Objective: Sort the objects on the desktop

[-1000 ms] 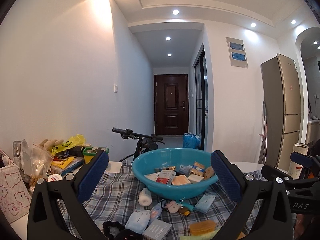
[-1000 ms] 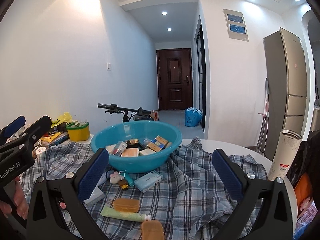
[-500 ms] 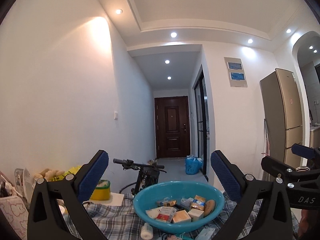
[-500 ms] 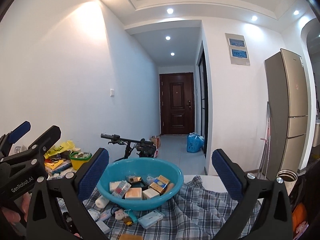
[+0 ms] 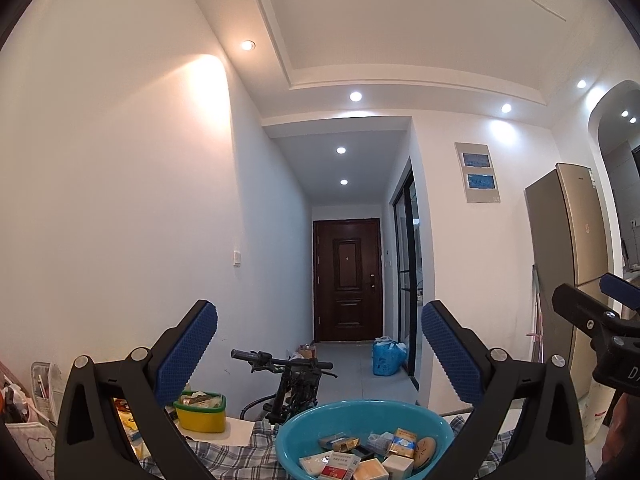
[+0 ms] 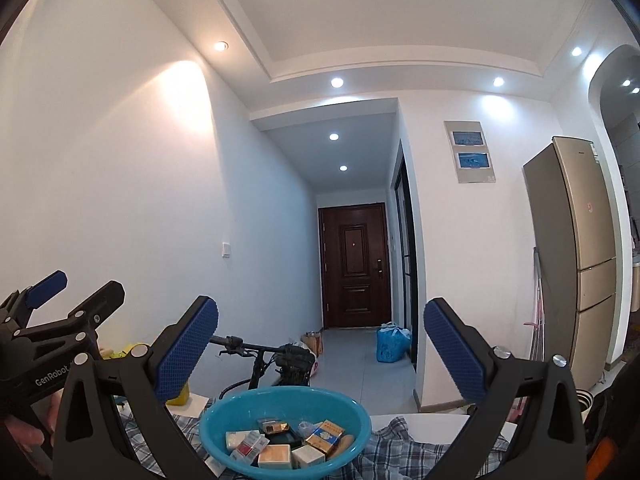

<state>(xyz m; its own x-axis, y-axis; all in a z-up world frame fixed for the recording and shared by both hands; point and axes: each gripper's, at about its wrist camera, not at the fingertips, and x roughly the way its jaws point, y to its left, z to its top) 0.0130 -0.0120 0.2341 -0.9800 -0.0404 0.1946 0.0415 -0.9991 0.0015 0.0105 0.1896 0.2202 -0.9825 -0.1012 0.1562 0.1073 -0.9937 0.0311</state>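
- Basin (image 5: 362,426), teal, round so no long axis, mouth up, on plaid cloth (image 5: 224,458); low centre in both views, below and between each gripper's fingers.
- Boxes (image 5: 352,462) piled inside basin, small cartons lying flat at mixed angles; no shared heading. One gold-blue box (image 6: 325,434) lies tilted, long axis running toward the basin's far right.
- Left gripper (image 5: 319,354): jaws wide, nothing between the blue pads, held above the basin's near rim and aimed up at the hallway door (image 5: 347,280).
- Right gripper (image 6: 321,350): jaws wide too, empty, same upward aim over the basin.
- Left view only: yellow tub (image 5: 200,410) with green rim left of basin, pouches at far left edge, right gripper's side at right of basin.
- Right view only: left gripper (image 6: 52,320) seen side-on left of basin with a hand (image 6: 24,432) on its grip; cup rim far right of basin.
- Both views: bike handlebar (image 5: 280,360) behind basin, fridge (image 6: 576,256) well right of it.
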